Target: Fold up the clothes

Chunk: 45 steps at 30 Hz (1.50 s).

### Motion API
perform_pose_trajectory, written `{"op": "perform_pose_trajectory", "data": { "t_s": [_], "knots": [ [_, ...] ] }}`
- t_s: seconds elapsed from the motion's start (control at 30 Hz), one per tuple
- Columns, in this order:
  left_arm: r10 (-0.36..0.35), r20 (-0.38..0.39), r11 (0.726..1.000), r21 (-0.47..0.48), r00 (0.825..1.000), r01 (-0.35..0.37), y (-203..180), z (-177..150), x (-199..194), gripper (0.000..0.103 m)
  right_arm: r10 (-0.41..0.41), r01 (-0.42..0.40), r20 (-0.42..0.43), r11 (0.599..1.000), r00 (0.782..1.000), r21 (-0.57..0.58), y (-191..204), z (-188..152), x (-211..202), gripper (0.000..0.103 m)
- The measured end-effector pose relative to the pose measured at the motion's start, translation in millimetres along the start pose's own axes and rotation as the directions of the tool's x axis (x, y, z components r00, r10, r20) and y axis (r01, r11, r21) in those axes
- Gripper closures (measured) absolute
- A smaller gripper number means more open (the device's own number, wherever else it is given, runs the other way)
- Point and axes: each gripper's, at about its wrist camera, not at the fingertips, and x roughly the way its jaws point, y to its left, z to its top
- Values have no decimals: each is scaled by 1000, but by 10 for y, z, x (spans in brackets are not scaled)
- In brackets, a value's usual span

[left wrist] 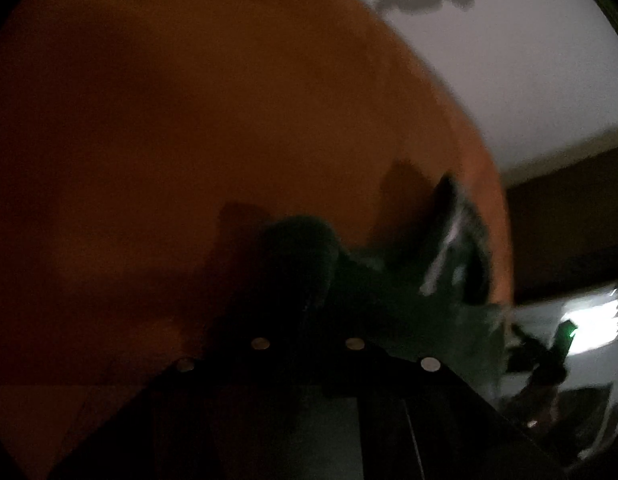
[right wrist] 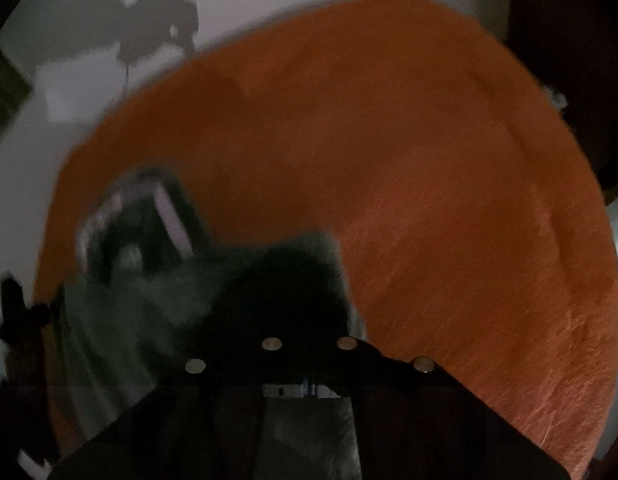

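Left wrist view: dim and blurred. The left hand-held gripper [left wrist: 305, 280] has its jaws together, pinching a dark green garment [left wrist: 393, 300] that trails off to the right over an orange fuzzy blanket [left wrist: 189, 120]. The right hand-held gripper [left wrist: 457, 240] is beside it, near the blanket's edge.

Right wrist view: the right hand-held gripper [right wrist: 309, 280] is clamped on the same dark green garment [right wrist: 149, 312], which spreads to the left on the orange blanket [right wrist: 429, 160]. The left hand-held gripper [right wrist: 141, 220] hangs just beyond the cloth. A pale wall [right wrist: 69, 120] carries their shadows.
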Motion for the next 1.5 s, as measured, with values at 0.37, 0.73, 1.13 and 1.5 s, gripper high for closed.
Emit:
{"op": "perform_pose_trajectory", "data": {
  "t_s": [0.37,0.73,1.13,1.5],
  "knots": [
    [-35,-128,999,5,991,36,329,-7,-234,37,182,-190,-377,982,908,17,-376,50,616,34],
    [-158,-300,987,-68,941,144,608,55,109,35,298,-289,-376,954,877,84,-399,38,891,15],
    [-261,-212,965,-49,942,256,518,149,2,80,396,-357,-442,918,805,172,-355,-61,963,71],
    [-267,-265,964,-78,927,255,720,202,36,82,432,-451,-417,891,800,57,-71,-106,1001,57]
  ]
}}
